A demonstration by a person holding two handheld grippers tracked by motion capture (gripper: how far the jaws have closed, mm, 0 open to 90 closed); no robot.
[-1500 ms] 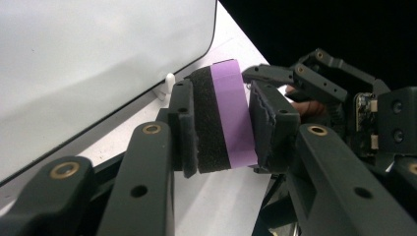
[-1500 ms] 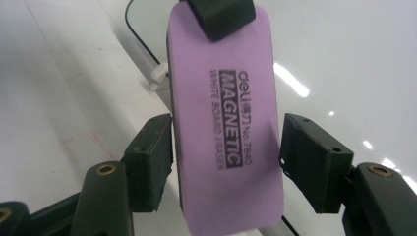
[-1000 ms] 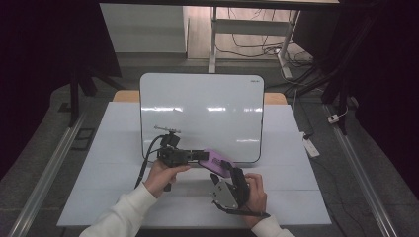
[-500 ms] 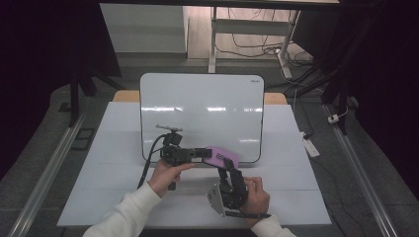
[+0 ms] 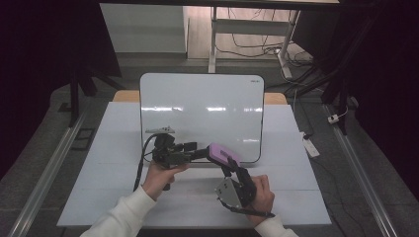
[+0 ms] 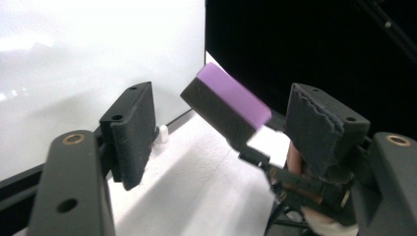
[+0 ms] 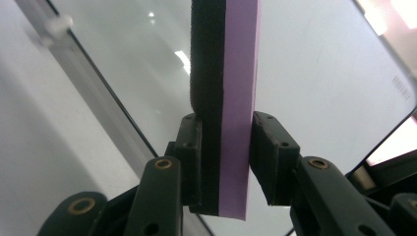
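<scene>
- High view: a person's two hands come in from the bottom of the white table (image 5: 99, 163). The left gripper (image 5: 200, 152) and the right gripper (image 5: 230, 165) meet near the front of a whiteboard (image 5: 197, 103) that lies on the table. A purple and black eraser (image 5: 223, 153) sits between them, just over the board's near edge.
- Left gripper view: the left gripper (image 6: 221, 123) has its two black fingers (image 6: 132, 130) wide apart. They have just been opening. The eraser (image 6: 226, 105) hangs in the gap between them and touches neither one. The right gripper (image 6: 255, 155) holds it from below. The whiteboard (image 6: 74, 59) is behind on the left.
- Right gripper view: the right gripper (image 7: 223, 164) is clamped on the eraser (image 7: 223, 88). One finger (image 7: 191, 157) presses the black side and the other presses the purple side. The eraser stands up straight in front of the whiteboard (image 7: 319, 73).
</scene>
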